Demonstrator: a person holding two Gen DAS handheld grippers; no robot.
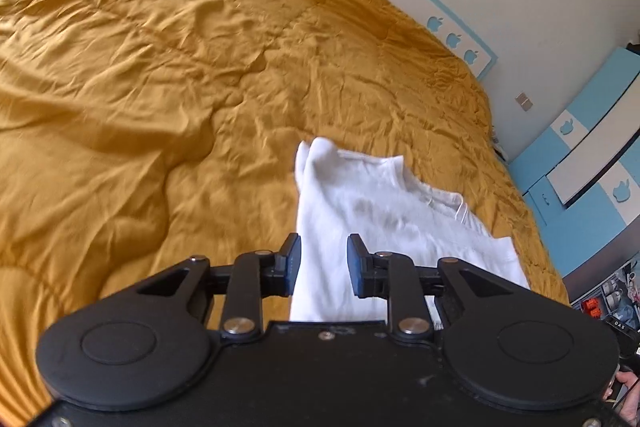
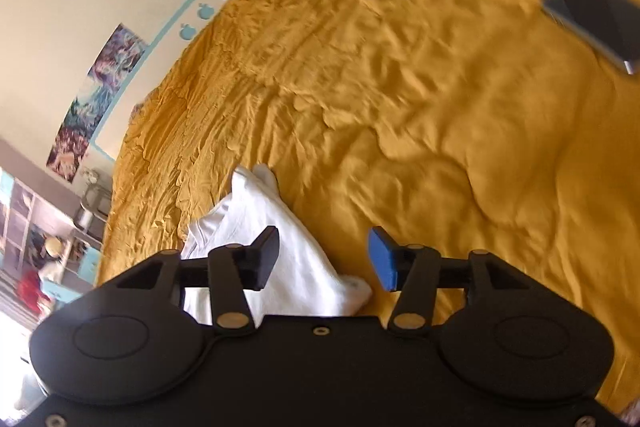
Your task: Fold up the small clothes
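A small white garment [image 1: 372, 211] lies partly folded on the mustard-yellow bedspread [image 1: 160, 87]. My left gripper [image 1: 323, 265] hovers over its near part, jaws open with the cloth showing between them, gripping nothing. In the right wrist view the same white garment [image 2: 280, 251] lies under and left of my right gripper [image 2: 323, 259]. That gripper is open and empty, its left finger over the cloth and its blue-padded right finger [image 2: 382, 261] over the yellow bedspread [image 2: 440, 107].
A dark phone [image 2: 596, 23] lies on the bedspread at the upper right. A white and blue headboard [image 1: 452, 31] and a wall border the bed. Blue cabinets [image 1: 580, 163] stand beside it. Shelves with clutter [image 2: 44, 247] stand at the left.
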